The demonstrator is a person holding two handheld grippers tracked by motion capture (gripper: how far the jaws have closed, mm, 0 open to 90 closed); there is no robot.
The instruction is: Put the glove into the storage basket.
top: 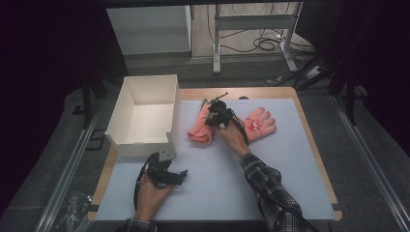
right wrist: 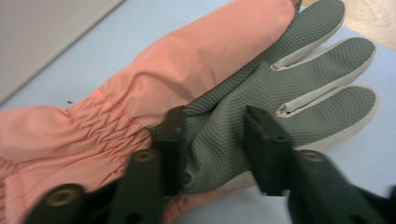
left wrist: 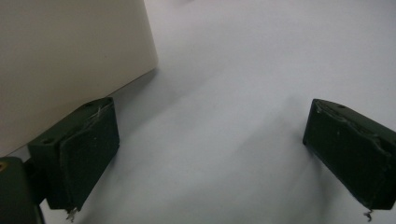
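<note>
Forearms reach in low: right gripper [right wrist: 215, 149] clenches the near pink glove's [right wrist: 196, 84] grey palm; left gripper [left wrist: 210, 154] rests released, jaws wide, beside the white box [top: 145, 113].

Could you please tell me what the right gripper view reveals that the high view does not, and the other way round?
Right gripper view alone: the pink glove has a grey textured palm with pale-edged fingers, and the right gripper has its jaws pinching a fold of that palm.

High view alone: the second pink glove lying palm-down, the open inside of the white box, and the left gripper resting on the mat near the box.

Both: the first pink glove, the pale blue mat, and the right gripper at the glove.
</note>
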